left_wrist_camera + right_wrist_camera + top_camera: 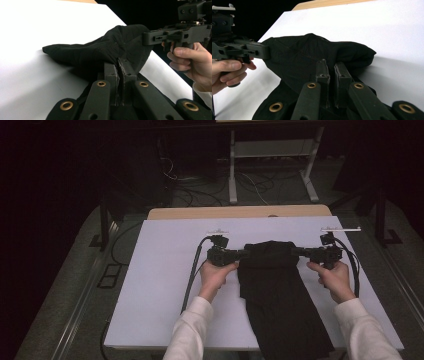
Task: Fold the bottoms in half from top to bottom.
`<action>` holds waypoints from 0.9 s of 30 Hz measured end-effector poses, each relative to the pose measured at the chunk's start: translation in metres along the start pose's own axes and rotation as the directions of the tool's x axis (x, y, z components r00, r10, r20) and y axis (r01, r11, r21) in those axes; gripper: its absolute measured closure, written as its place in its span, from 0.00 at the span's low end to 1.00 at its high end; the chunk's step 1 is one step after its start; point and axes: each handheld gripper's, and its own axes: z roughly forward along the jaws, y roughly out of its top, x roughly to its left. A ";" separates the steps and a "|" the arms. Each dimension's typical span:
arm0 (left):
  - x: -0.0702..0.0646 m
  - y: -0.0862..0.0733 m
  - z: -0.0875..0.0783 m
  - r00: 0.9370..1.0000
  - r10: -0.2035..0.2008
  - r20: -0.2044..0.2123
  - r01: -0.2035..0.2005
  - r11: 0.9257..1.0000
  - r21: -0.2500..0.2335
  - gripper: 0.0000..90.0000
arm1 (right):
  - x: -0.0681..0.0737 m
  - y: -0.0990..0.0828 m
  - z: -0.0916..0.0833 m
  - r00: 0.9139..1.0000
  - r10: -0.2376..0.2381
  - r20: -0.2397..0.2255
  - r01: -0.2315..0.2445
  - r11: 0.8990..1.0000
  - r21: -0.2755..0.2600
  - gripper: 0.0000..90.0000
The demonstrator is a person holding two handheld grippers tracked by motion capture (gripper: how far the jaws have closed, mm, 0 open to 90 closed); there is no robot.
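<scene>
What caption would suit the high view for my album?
Two hand-held grippers, left gripper and right gripper, pinch opposite edges of a black garment over a white table.

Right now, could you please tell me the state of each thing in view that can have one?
Black garment: lying lengthwise on the white board, far end lifted and bunched between the tongs.
Left tongs: shut on the garment's far left edge.
Right tongs: shut on the garment's far right edge.
White board: flat on the table.

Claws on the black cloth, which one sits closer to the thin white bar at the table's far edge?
The right claw: the white bar lies just beyond it, while the left claw is farther off.
</scene>
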 end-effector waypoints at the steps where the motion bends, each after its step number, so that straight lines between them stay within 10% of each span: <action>1: -0.002 -0.001 -0.001 1.000 0.004 0.001 -0.004 1.000 -0.001 0.95 | 0.001 -0.001 -0.001 1.000 -0.002 -0.002 0.002 1.000 -0.001 0.92; 27: -0.034 -0.020 -0.015 0.997 0.062 0.038 -0.064 0.997 0.041 0.95 | 0.019 -0.018 -0.025 0.999 -0.053 -0.013 0.053 0.998 0.022 0.92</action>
